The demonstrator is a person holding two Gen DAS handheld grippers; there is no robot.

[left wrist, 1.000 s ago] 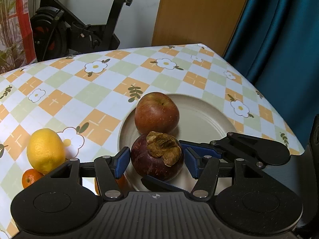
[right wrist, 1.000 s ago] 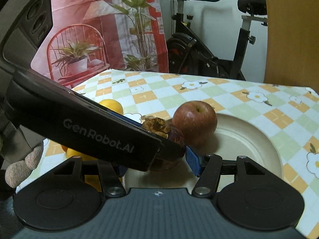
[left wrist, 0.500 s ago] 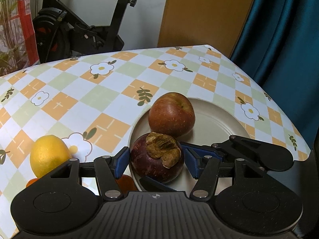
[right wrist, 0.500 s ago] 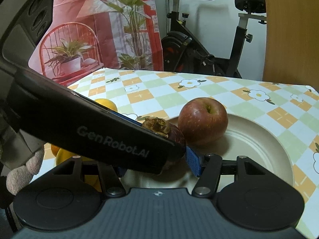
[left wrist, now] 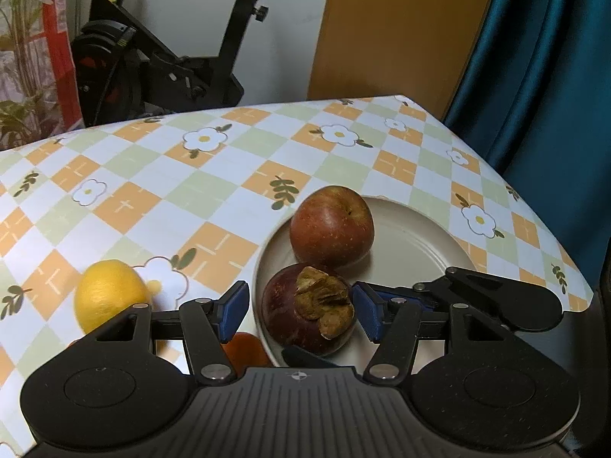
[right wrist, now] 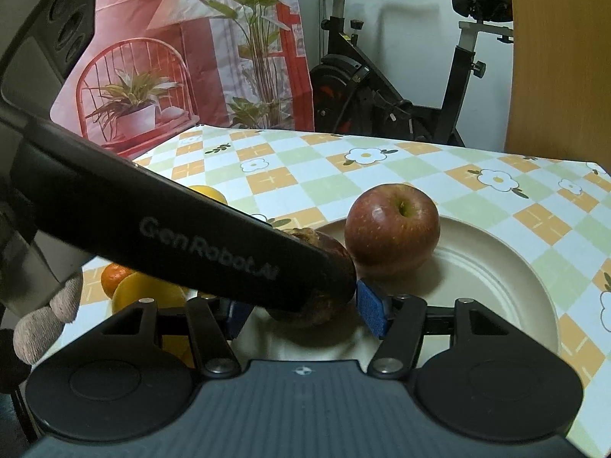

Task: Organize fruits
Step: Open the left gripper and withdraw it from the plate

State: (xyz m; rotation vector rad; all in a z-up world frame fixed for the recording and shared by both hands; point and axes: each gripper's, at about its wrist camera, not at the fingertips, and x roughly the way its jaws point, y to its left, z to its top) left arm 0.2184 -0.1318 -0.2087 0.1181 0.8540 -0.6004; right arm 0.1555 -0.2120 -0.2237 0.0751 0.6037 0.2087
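Mangosteen (left wrist: 309,313) now resting on plate (left wrist: 420,236) beside apple (left wrist: 331,225); left gripper (left wrist: 301,307) jaws apart (released), right gripper (right wrist: 301,307) likewise; lemon (left wrist: 109,294) remains

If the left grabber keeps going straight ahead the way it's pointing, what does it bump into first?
Most likely the mangosteen sitting on the plate, already between the left gripper fingers; the apple lies just beyond it.

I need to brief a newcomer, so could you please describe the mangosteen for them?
Find the cream plate on the checked tablecloth. Two fruits sit on it: the mangosteen is the nearer one, dark purple with a dry brown cap, unlike the smooth red apple behind.
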